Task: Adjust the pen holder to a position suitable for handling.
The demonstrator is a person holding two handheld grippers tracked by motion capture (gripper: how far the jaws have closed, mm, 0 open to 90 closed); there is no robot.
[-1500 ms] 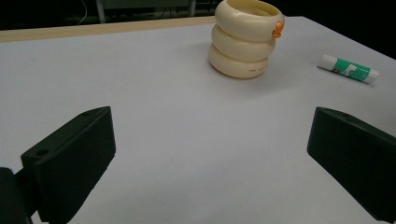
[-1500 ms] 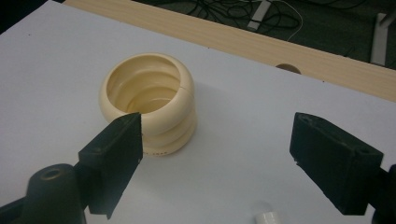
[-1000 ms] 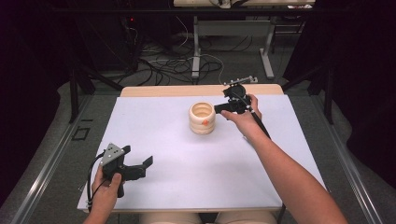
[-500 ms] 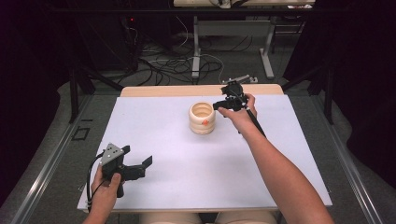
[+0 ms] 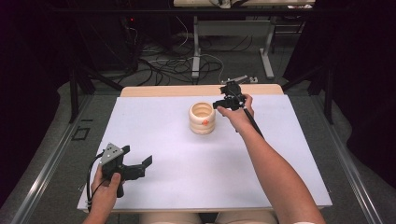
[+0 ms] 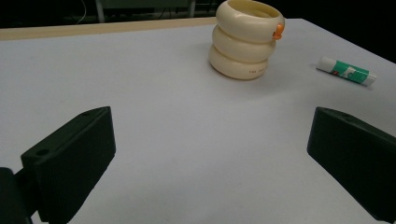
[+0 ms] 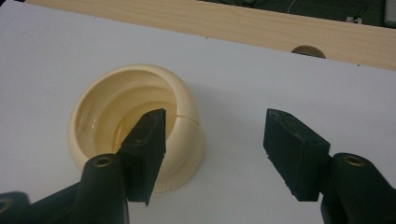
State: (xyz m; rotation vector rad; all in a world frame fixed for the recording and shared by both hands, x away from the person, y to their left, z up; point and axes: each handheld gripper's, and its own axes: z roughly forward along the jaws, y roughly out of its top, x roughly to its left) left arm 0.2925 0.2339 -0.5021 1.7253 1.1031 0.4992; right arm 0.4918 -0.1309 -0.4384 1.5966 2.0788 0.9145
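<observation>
While the right gripper (image 5: 218, 106) hangs over the far-middle of the white table (image 5: 280, 154), one of its black jaws reaches over the rim and into the mouth of the cream ribbed holder (image 5: 202, 118), and the other stands outside the near wall, so the wall sits between them. The jaws have just been closing, yet in the right gripper view a clear gap shows on both sides of the wall and the pads do not press on it; the tongs are about half open and hold nothing. The holder stands upright, three stacked bulges with a small orange tab (image 5: 204, 122) at its top ring, well apart from the left gripper (image 5: 140, 167), which rests at the near-left corner with its jaws spread wide and empty. A glue stick (image 6: 346, 71) lies flat on the table beside the holder. The step in hand looks like taking the holder by its rim. The next move calls for shutting the jaws squarely on the wall without tipping the light holder; a pinch high on one side could rock it, so a level, gentle squeeze seems best before any lift.
</observation>
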